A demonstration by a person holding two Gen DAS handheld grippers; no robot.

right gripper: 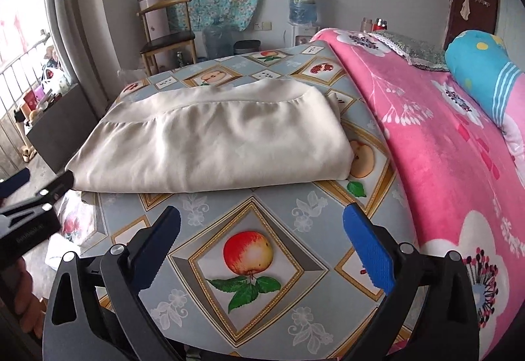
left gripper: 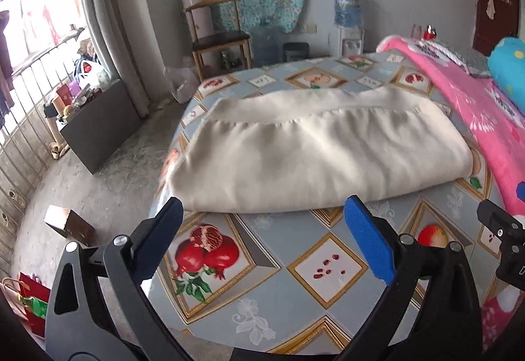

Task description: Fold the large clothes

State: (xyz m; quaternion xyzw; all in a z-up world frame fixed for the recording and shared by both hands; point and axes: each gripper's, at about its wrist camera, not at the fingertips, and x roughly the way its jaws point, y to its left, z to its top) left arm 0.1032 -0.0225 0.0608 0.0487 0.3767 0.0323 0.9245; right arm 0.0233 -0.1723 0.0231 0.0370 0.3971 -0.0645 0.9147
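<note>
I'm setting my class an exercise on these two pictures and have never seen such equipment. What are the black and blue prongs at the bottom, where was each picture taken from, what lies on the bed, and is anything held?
There is no robot here: a person holds a hand-held gripper in each hand, each with a wide-angle camera looking forward along its two fingers. One picture comes from the left gripper, the other from the right gripper. The prongs are those fingers, black with blue pads, standing wide apart with nothing between them. Each view also catches the other gripper at its edge. On the bed, a cream-coloured cloth lies folded into a thick rectangle on a fruit-patterned sheet. Beside it lies a pink blanket. Nothing is held; both grippers hover short of the cloth.
</note>
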